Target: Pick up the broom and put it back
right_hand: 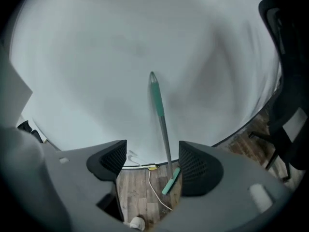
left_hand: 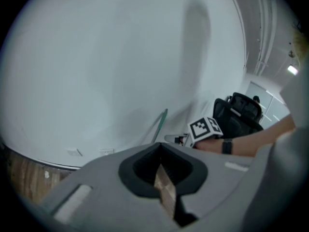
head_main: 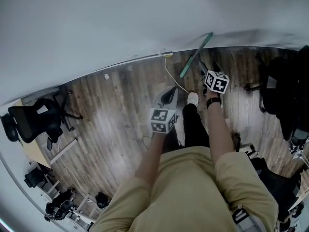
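The broom (head_main: 195,56) leans upright against the white wall, its green handle up and its green head (right_hand: 170,180) on the wood floor. In the right gripper view its grey and green shaft (right_hand: 160,111) shows through the gap of my right gripper (right_hand: 152,164), which is open with nothing between the jaws and is some way short of the broom. In the head view the right gripper (head_main: 209,68) is just right of the broom's head. My left gripper (left_hand: 162,180) is shut and holds nothing; it hangs lower left (head_main: 169,95), and its view also shows the broom (left_hand: 161,122).
A white cable (head_main: 175,82) runs from a wall socket (head_main: 166,55) across the floor near the person's shoe (head_main: 192,98). A black office chair (head_main: 29,122) stands at the left by a desk. Dark chairs and bags (head_main: 285,91) crowd the right side.
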The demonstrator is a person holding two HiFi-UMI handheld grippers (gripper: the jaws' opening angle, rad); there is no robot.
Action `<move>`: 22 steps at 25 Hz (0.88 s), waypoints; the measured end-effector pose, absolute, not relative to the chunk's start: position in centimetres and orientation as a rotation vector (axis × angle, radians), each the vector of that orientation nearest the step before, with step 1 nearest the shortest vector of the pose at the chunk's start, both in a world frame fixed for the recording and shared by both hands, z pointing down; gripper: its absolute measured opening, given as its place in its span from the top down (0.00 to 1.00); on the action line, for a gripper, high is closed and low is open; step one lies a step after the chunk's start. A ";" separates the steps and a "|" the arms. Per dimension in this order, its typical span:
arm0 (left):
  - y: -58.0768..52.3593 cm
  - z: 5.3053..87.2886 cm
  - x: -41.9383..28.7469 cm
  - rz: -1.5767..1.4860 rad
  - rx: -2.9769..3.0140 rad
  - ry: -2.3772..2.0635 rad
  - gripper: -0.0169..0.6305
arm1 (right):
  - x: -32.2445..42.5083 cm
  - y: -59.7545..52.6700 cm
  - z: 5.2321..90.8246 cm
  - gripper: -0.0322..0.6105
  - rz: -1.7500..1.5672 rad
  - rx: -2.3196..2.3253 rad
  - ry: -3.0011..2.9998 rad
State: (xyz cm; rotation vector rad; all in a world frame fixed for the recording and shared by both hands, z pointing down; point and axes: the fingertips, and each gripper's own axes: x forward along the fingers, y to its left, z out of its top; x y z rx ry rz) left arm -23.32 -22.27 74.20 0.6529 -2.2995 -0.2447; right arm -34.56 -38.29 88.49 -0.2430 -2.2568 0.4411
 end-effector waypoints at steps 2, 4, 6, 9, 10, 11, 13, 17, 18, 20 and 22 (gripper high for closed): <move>-21.9 72.8 -23.4 -0.249 0.671 -2.313 0.97 | -32.1 -37.1 85.6 0.46 0.445 -0.233 -2.291; -21.7 71.1 -23.6 -0.245 0.701 -2.328 0.97 | -30.3 -35.3 81.9 0.52 0.426 -0.279 -2.330; -21.7 69.2 -23.6 -0.231 0.744 -2.344 0.97 | -28.9 -33.0 77.9 0.67 0.406 -0.377 -2.358; -22.1 65.9 -23.3 -0.189 0.836 -2.371 0.97 | -27.6 -30.1 72.1 0.94 0.372 -0.530 -2.397; -22.2 64.7 -23.2 -0.181 0.861 -2.384 0.97 | -27.5 -29.5 70.2 0.94 0.346 -0.556 -2.423; -22.2 63.5 -23.3 -0.177 0.878 -2.402 0.97 | -27.6 -29.1 68.3 0.94 0.304 -0.570 -2.458; -21.7 61.0 -23.4 -0.180 0.887 -2.445 0.97 | -27.6 -28.7 64.4 0.94 0.179 -0.589 -2.542; -20.2 55.7 -24.5 -0.182 0.884 -2.559 0.97 | -27.2 -29.5 57.1 0.94 0.012 -0.591 -2.701; -19.9 54.3 -24.9 -0.178 0.885 -2.591 0.97 | -27.1 -29.9 55.5 0.94 0.001 -0.585 -2.731; -19.3 51.5 -25.7 -0.170 0.883 -2.656 0.97 | -26.9 -30.5 52.9 0.94 -0.006 -0.579 -2.773; -18.6 49.0 -26.3 -0.155 0.883 -2.718 0.97 | -27.0 -30.8 50.6 0.94 -0.012 -0.574 -2.807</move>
